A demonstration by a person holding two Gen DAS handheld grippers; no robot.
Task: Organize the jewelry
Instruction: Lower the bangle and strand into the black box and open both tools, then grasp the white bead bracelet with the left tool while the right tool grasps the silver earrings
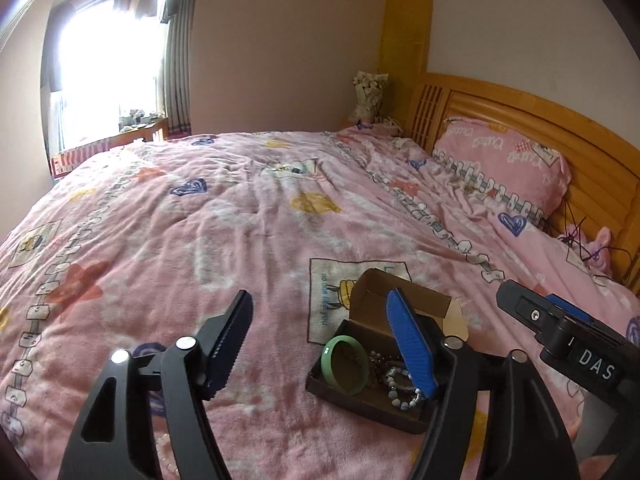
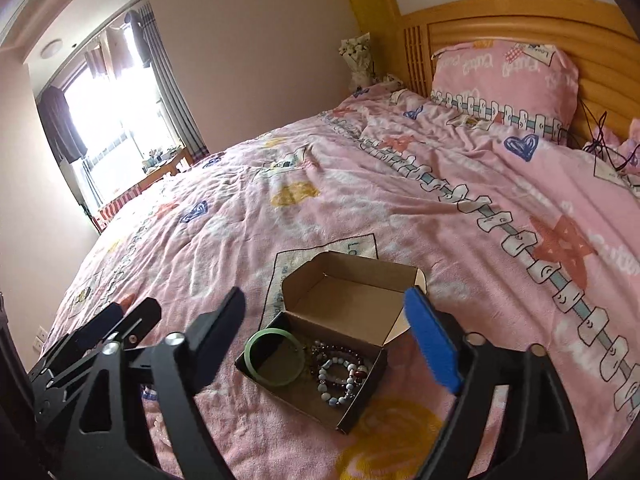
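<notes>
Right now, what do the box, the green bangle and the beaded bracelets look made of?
Box: thin brown cardboard, matte, with folded flaps and a raw kraft interior.
Green bangle: looks like jade or glass, possibly resin; a smooth, pale, slightly translucent ring with a soft sheen.
Beaded bracelets: glossy round beads, dark red and pale blue-white; stone, glass or plastic, cannot tell which.

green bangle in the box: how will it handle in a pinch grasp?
The green bangle looks rigid and glossy, so probably slippery between jaws. It leans on the cardboard box wall, likely to slide or roll if nudged. Possibly brittle; grip gently.
</notes>
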